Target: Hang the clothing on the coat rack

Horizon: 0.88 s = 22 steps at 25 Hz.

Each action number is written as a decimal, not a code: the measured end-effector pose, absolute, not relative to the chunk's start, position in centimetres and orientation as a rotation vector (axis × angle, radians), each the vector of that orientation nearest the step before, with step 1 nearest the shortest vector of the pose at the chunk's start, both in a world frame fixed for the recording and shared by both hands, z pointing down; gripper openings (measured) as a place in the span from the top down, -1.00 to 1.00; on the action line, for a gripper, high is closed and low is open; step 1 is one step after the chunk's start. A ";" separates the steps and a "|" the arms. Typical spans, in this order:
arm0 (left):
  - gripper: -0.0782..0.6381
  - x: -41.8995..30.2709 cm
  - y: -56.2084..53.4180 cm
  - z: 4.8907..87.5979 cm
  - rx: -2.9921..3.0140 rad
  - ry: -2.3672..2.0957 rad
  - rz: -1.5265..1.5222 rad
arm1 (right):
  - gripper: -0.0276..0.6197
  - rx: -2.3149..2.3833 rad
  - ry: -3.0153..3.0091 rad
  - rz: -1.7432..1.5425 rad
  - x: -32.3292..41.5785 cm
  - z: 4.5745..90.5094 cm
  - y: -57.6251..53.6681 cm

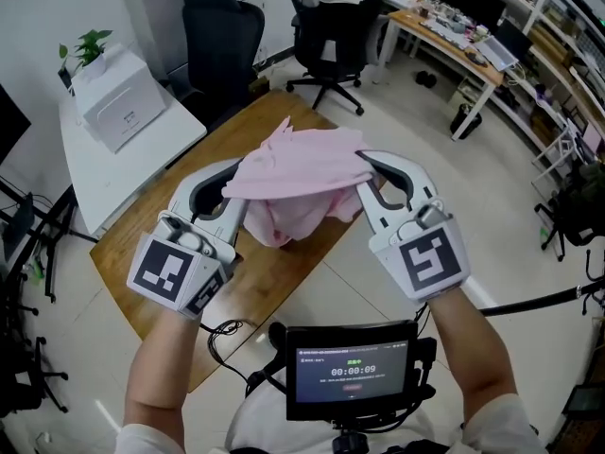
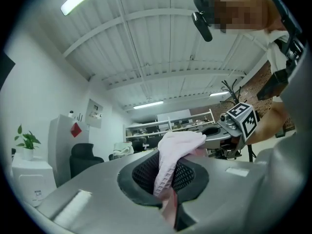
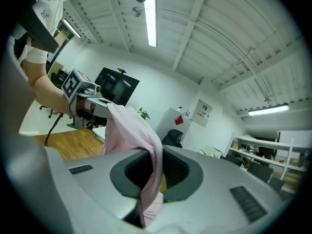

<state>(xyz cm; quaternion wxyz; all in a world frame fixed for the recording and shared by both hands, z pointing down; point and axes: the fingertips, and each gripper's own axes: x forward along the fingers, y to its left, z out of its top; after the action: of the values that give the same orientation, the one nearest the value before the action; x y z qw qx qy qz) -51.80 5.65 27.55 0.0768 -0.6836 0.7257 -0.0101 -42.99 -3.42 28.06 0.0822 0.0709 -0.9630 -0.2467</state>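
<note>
A pale pink cloth garment (image 1: 304,166) is hanging aloft.
Left gripper (image 1: 236,182) and right gripper (image 1: 365,165) jaws are pinching it, seemingly at opposite edges.

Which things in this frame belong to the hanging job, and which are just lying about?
Job in hand:
pink garment, pinched by the fingers of the left gripper and the right gripper

Lying about:
wooden table
white box
potted plant
black chair
second black chair
cluttered desk

Wooden table (image 1: 274,263), black office chairs (image 1: 222,36), tiled floor (image 1: 397,149)
</note>
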 end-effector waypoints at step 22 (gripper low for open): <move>0.73 -40.8 -3.1 17.5 -2.152 1.856 0.014 | 0.84 0.531 -2.867 -0.983 -31.1 17.6 -11.0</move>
<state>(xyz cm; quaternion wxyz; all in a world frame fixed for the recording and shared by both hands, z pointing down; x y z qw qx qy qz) -40.83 -3.14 17.49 0.1495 -0.7488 0.6457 0.0049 -31.10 -11.00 17.62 0.0324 0.1723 -0.9313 -0.3194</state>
